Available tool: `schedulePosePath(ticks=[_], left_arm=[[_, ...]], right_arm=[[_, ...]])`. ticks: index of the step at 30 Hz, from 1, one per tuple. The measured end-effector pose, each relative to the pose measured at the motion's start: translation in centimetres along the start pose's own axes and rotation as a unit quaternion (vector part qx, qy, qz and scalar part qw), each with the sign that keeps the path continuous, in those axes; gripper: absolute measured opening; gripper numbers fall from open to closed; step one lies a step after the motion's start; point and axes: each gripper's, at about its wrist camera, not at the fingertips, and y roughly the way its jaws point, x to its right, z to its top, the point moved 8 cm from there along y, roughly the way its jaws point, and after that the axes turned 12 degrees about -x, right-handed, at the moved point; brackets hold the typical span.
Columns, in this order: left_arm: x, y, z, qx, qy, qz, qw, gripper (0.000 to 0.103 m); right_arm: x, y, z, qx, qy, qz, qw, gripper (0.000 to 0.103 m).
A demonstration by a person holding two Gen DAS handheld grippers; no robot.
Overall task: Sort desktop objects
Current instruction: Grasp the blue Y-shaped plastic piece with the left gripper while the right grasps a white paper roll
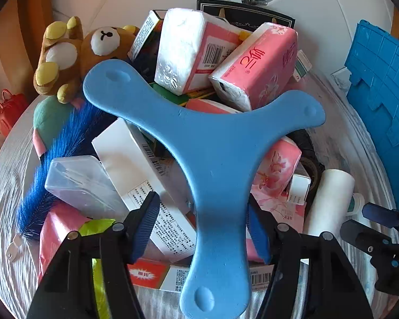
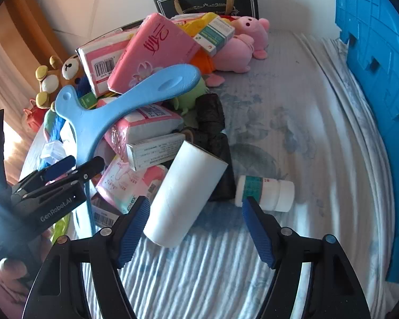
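A light blue three-armed boomerang (image 1: 210, 143) lies on top of a pile of tissue packs and boxes. One of its arms runs down between the pads of my left gripper (image 1: 202, 231). The right pad touches that arm's edge and the left pad stands a little off it, so the gripper is open. My right gripper (image 2: 196, 228) is open above the striped cloth. A white roll (image 2: 186, 194) lies by its left pad and a white pill bottle (image 2: 266, 192) just beyond its right pad; neither is gripped. In the right wrist view the left gripper (image 2: 74, 167) sits at the boomerang's (image 2: 114, 106) lower arm.
A blue crate (image 2: 372, 79) stands along the right side. In the pile are pink tissue packs (image 1: 255, 61), a brown bear plush (image 1: 66, 55), a pink pig plush (image 2: 242, 45), a blue brush (image 1: 66, 148), a clear plastic box (image 1: 77, 183) and a black gift bag (image 2: 207, 0).
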Motion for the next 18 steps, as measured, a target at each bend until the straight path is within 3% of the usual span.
schedulePosePath(ticks=[6,8,10,18], left_arm=[[0.4,-0.3,0.7,0.022,0.015,0.024,0.9994,0.055],[0.4,-0.6,0.9,0.03,0.018,0.033,0.9988,0.037],[0.5,-0.7,1.1,0.029,0.019,0.028,0.999,0.037],[0.0,-4.5,0.8,0.062,0.007,0.021,0.9978,0.037]], right_arm=[[-0.5,2.8,1.1,-0.03,0.007,0.011,0.999,0.072],[-0.5,3.5,1.4,-0.036,0.006,0.012,0.999,0.072],[-0.8,3.5,1.7,-0.03,-0.008,-0.004,1.0,0.059],[-2.3,0.6,1.1,-0.006,-0.046,0.004,0.999,0.05]])
